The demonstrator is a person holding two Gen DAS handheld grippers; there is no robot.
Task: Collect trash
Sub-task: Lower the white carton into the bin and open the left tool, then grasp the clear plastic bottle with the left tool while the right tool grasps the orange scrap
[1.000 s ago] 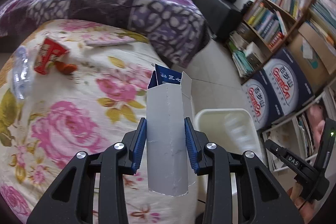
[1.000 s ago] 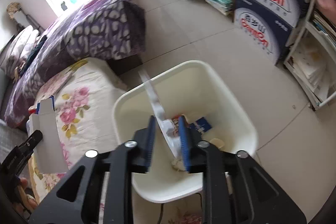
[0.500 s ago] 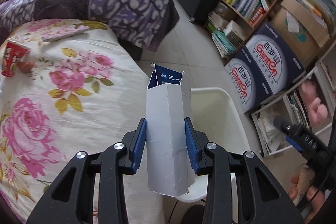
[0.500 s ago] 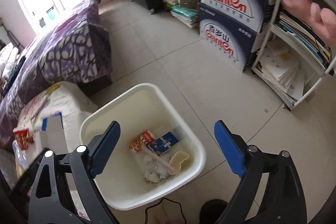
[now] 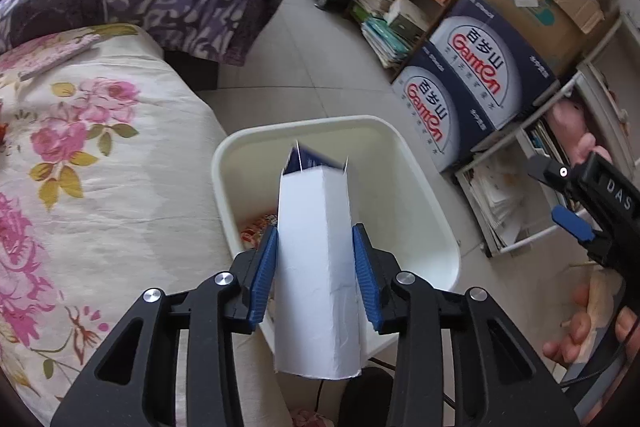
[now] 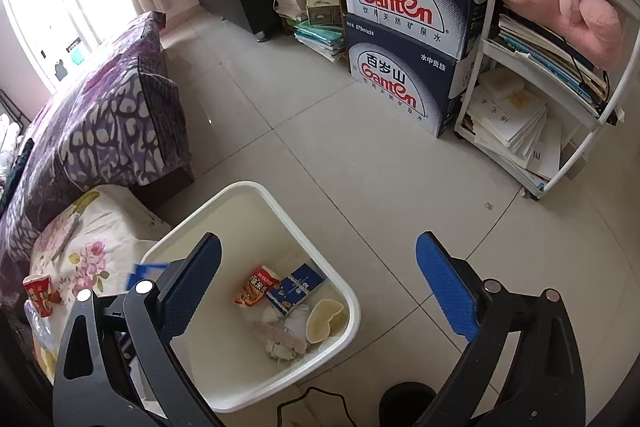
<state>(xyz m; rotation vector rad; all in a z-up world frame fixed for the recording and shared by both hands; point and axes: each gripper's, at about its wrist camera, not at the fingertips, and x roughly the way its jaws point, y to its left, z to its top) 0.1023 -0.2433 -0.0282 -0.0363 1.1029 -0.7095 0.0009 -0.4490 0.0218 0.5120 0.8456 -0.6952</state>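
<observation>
White cardboard carton point(image 5: 318, 267) sits clamped between the blue pads of my left gripper point(image 5: 316, 269), its fingers closed on its sides. It hangs over the near part of the white bin point(image 5: 416, 187), top flaps open and blurred; I can't read the blue print inside. The carton blocks much of the bin's floor from this camera; only a scrap of red wrapper shows beside the left pad.

My right gripper point(image 6: 318, 287) has its fingers spread wide with nothing between them, above the bin point(image 6: 352, 311) and the tiled floor. From here I see the bin's contents: an orange snack packet point(image 6: 256, 285), a blue box point(image 6: 296, 287), a pale curved dish piece point(image 6: 322, 319), and crumpled tissue I can't make out well.

On the floral bed point(image 6: 96, 227), a red cup point(image 6: 38, 297) lies near the frame edge, with clear plastic below it partly cut off. The left finger hides most of the carton in this view.
</observation>
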